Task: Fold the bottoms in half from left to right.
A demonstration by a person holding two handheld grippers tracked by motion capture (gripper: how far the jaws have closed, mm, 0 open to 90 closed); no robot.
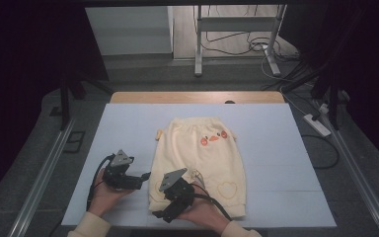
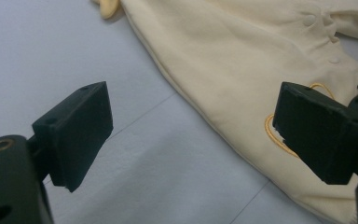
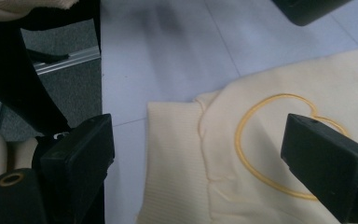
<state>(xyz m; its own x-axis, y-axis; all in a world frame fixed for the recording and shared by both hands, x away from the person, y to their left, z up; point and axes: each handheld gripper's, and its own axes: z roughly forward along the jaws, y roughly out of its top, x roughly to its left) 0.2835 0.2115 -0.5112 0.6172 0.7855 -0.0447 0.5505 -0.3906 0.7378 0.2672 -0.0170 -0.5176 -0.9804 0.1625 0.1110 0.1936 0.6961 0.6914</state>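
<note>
**Hand-held grippers poised at the near hem of the yellow trousers**

Left hand-held gripper (image 1: 145, 176) first: I have it over bare surface (image 1: 103, 128), jaws apart and empty, pointing toward the outer edge of the trousers' left leg. In the left gripper view the cream fabric edge runs diagonally between its jaws, with an embroidered heart outline (image 2: 272, 133) peeking out beside the far jaw.

Moving right, the small yellow trousers (image 1: 202, 158) lie flat in the middle of the pale blue surface, waistband away from me, leg cuffs toward me, so the long axis runs straight away from my side. An orange duck face (image 1: 213, 138) marks the seat near the waistband.

Right hand-held gripper (image 1: 159, 215) sits at the near left cuff, turned leftward across my body, jaws also apart and holding nothing. In the right gripper view the ribbed cuff (image 3: 172, 154) and the heart lie directly between the jaws.

My judgement: the right one is nearer to a grasp, since the cuff is already framed; the left must close in sideways to reach the leg edge.
</note>
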